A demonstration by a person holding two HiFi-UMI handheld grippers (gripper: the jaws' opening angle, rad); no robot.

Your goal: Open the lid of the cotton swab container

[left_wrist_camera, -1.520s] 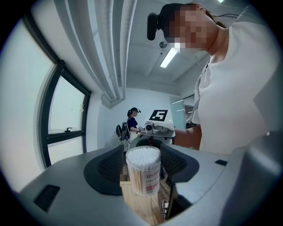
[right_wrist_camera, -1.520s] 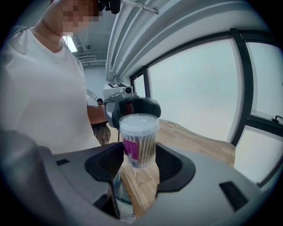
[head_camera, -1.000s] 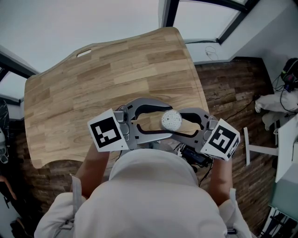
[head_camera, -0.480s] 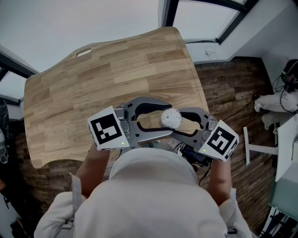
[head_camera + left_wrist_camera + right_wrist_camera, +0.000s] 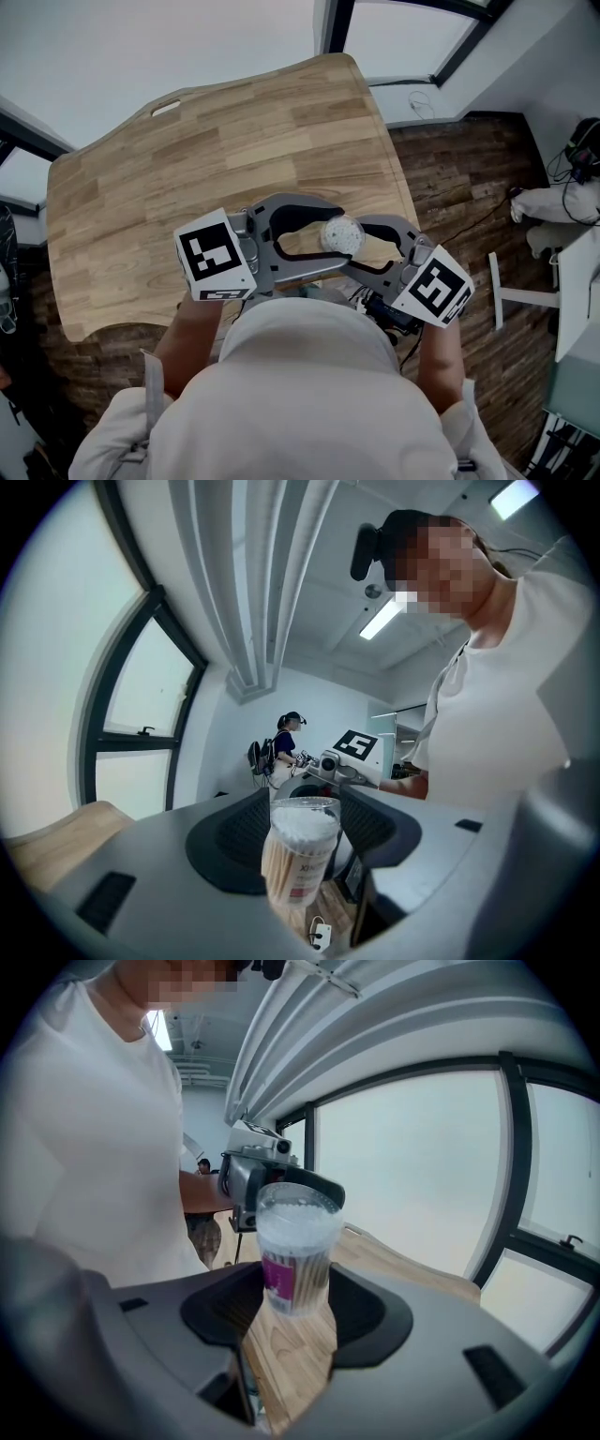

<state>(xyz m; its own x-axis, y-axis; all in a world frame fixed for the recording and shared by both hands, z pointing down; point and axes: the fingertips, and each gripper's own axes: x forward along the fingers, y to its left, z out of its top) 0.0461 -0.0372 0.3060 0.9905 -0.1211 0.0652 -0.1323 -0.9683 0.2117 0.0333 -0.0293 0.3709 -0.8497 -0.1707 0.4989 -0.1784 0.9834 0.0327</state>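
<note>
Over the desk's (image 5: pixel 187 159) near edge, toward its right corner: one cotton swab container (image 5: pixel 340 236), clear plastic, upright, packed with white-tipped swabs, held off the wood.
Label: pink-purple panel on the container's side, print not legible.
Lid (image 5: pixel 298 1206): clear, seated on top, closed.
Left gripper (image 5: pixel 334 241): reaches in from the left, its jaws pressed against opposite sides of the container.
Right gripper (image 5: pixel 362 246): reaches in from the right, jaws likewise pinching the container, dark pads against its lower body.
The two grippers face each other across the container, fingertips almost meeting.
Desk: light wood, bare, with a handle slot near its far left corner.
Surroundings: dark plank floor (image 5: pixel 459 178) to the right and a second person (image 5: pixel 281 747) far off in the room.
</note>
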